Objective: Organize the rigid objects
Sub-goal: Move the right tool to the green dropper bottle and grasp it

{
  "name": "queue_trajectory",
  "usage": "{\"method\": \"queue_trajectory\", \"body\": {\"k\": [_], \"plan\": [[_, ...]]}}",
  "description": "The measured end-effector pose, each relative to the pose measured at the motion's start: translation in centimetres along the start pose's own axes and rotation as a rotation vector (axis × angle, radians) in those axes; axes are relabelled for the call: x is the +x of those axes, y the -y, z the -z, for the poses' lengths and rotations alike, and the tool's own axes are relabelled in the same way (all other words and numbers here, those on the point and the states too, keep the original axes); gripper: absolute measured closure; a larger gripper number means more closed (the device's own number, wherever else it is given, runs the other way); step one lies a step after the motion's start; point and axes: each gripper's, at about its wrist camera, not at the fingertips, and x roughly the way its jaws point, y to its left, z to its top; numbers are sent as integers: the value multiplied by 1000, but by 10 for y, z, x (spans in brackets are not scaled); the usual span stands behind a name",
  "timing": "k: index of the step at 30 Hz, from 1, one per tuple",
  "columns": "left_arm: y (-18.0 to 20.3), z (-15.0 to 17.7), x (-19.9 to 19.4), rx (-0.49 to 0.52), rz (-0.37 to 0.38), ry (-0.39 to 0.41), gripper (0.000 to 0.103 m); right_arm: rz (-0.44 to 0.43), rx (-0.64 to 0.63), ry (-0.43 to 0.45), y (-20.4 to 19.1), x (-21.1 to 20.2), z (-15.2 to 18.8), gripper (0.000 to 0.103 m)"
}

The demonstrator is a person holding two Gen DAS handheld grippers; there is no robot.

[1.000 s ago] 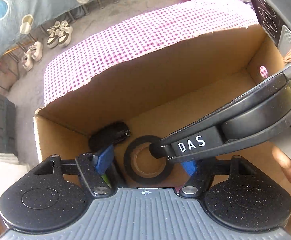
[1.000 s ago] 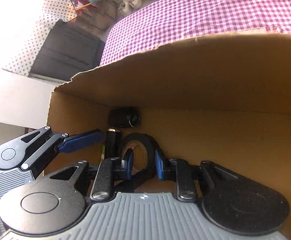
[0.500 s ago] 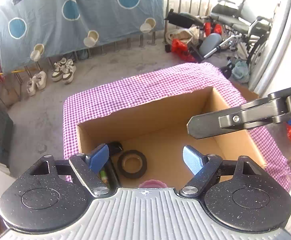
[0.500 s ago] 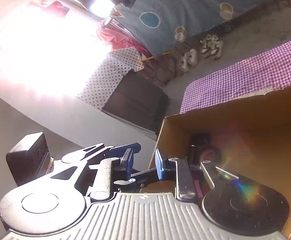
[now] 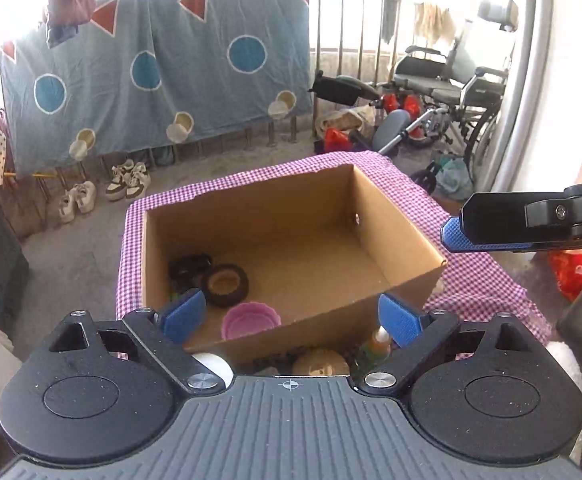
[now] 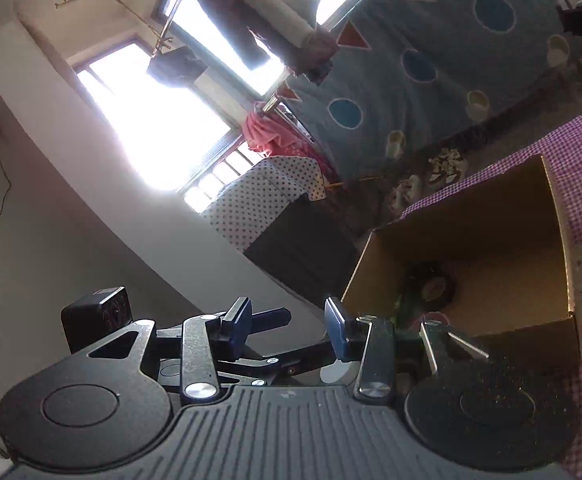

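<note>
An open cardboard box (image 5: 291, 216) stands on a purple-checked cloth (image 5: 475, 276). Inside lie a black tape roll (image 5: 227, 284), a dark black object (image 5: 189, 266) and a pink bowl (image 5: 251, 320). My left gripper (image 5: 291, 317) hovers above the box's near wall, jaws opening wide with nothing between them. My right gripper (image 6: 289, 326) is raised left of the box (image 6: 471, 260), tilted, its jaws opening and empty. One right fingertip (image 5: 487, 234) reaches in from the right of the left wrist view. The tape roll (image 6: 435, 284) and bowl (image 6: 431, 318) also show from the right wrist.
In front of the box sit a white ball (image 5: 211, 366), a small bottle (image 5: 377, 342) and a tan round object (image 5: 319, 364). A wheelchair (image 5: 447, 80) and a blue hanging sheet (image 5: 151, 72) stand beyond the table. A dark cabinet (image 6: 303, 240) is at the left.
Both grippers have pulled up and back out of the box. The right jaws, shut by the tape roll before, have parted; the left jaws have widened. The tape roll stays in the box.
</note>
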Motion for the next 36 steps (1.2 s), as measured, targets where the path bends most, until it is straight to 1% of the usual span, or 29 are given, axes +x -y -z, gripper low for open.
{"method": "queue_trajectory", "body": {"k": [4, 7, 9, 11, 15, 19, 21, 24, 26, 27, 31, 33, 36], "plan": [[20, 28, 8, -6, 21, 8, 9, 159, 5, 20, 15, -16, 36, 59], [38, 46, 19, 20, 32, 19, 9, 276, -14, 10, 23, -24, 54, 59], [49, 55, 30, 37, 40, 19, 9, 334, -30, 4, 26, -28, 65, 59], [60, 64, 42, 66, 29, 6, 9, 368, -43, -5, 29, -30, 71, 59], [76, 83, 58, 107, 53, -11, 9, 408, -79, -37, 33, -17, 77, 59], [86, 94, 68, 145, 49, 12, 11, 417, -125, -64, 36, -3, 77, 59], [87, 97, 73, 152, 39, 29, 17, 423, -150, -79, 38, 6, 75, 59], [88, 97, 83, 157, 13, 31, 27, 432, -186, -102, 39, 21, 74, 59], [88, 97, 88, 166, -5, 30, 30, 443, -217, -117, 39, 29, 72, 59], [88, 97, 90, 169, -10, 34, 34, 445, -231, -124, 39, 33, 71, 59], [88, 97, 92, 195, -23, 56, 39, 441, -257, -153, 44, 43, 67, 60], [89, 96, 92, 200, -19, 62, 43, 442, -262, -165, 47, 48, 66, 60], [89, 94, 93, 195, -7, 58, 47, 435, -259, -179, 52, 54, 65, 63]]}}
